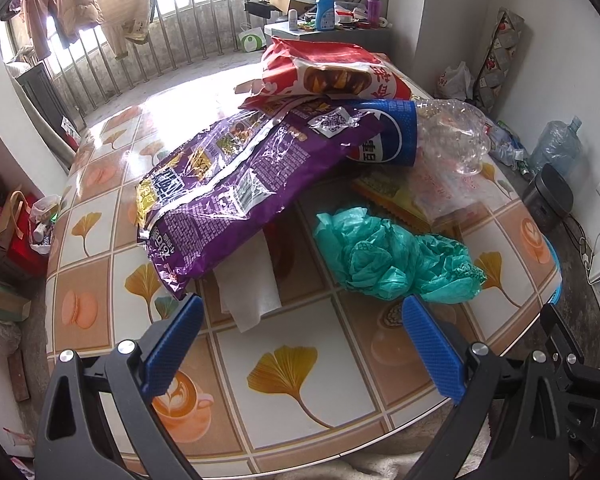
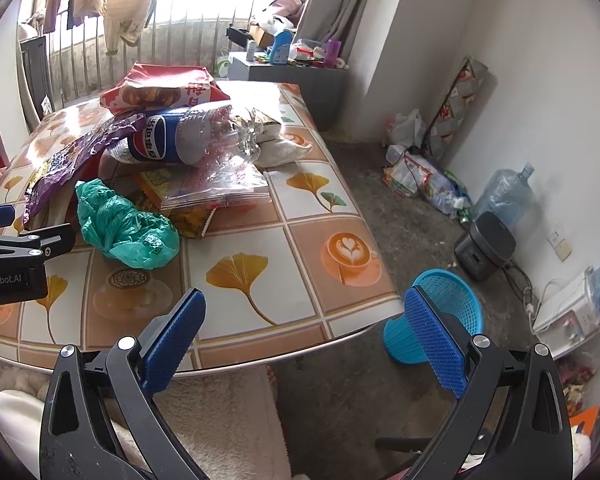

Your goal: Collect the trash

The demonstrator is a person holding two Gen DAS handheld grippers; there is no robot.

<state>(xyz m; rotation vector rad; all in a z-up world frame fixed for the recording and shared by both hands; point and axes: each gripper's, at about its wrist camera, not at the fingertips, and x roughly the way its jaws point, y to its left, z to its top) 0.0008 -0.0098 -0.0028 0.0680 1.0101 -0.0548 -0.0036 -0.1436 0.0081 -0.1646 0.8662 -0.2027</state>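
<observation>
Trash pile sits mid-surface, toward the far side. Purple snack bag [image 1: 236,184] lies on top at the left, its far end overlapping a crushed Pepsi bottle [image 1: 420,132] lying on its side. Red snack bag [image 1: 324,72] behind both, at the far end. Crumpled teal plastic bag [image 1: 388,256] is the nearest piece, just right of a white paper sheet [image 1: 248,284] that pokes out from under the purple bag. Clear zip bag [image 2: 216,188] and a yellow wrapper [image 2: 188,220] lie under the bottle, beside the teal bag.

Left hand-held gripper [image 1: 300,320]: jaws wide apart, nothing between them, hovering over the near edge of the surface [image 1: 284,380] just short of the teal bag and paper.

Right hand-held gripper [image 2: 302,316]: also spread wide and empty, over the near right corner of the surface. Blue mesh wastebasket [image 2: 452,300] on the floor just past that corner, partly behind the right finger.
</observation>
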